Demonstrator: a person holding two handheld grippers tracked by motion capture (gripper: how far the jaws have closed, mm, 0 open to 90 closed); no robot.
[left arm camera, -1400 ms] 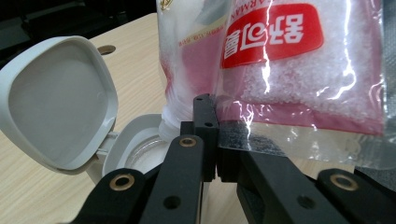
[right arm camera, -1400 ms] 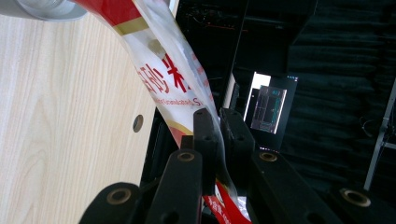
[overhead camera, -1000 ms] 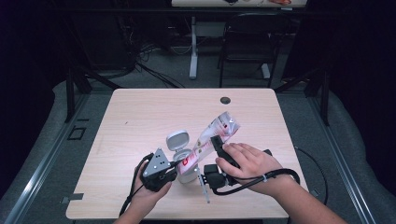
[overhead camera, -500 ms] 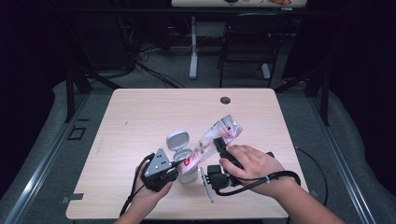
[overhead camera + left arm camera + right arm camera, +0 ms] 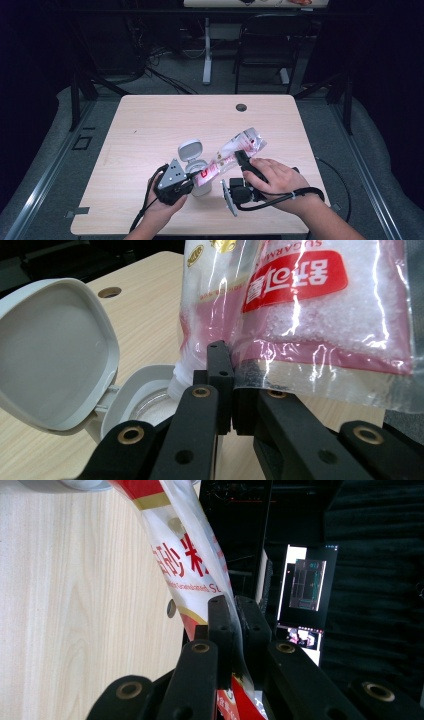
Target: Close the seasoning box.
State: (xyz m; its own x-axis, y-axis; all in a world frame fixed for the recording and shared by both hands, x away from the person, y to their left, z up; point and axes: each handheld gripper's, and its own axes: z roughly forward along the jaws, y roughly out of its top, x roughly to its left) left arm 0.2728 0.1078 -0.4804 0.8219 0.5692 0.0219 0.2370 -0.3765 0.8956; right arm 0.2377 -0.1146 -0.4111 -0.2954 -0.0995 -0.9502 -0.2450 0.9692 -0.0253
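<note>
Both grippers pinch the sugar bag (image 5: 235,150): the left gripper (image 5: 227,385) clamps its lower corner, the right gripper (image 5: 232,625) its far edge. The tilt aims the mouth at the open container (image 5: 200,182), likely for pouring.

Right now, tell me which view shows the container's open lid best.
The left gripper view: the lid stands large, hinged open, inside facing the camera. The high view shows it small beside the sugar bag. The right gripper view catches a white sliver at the top edge.
</note>
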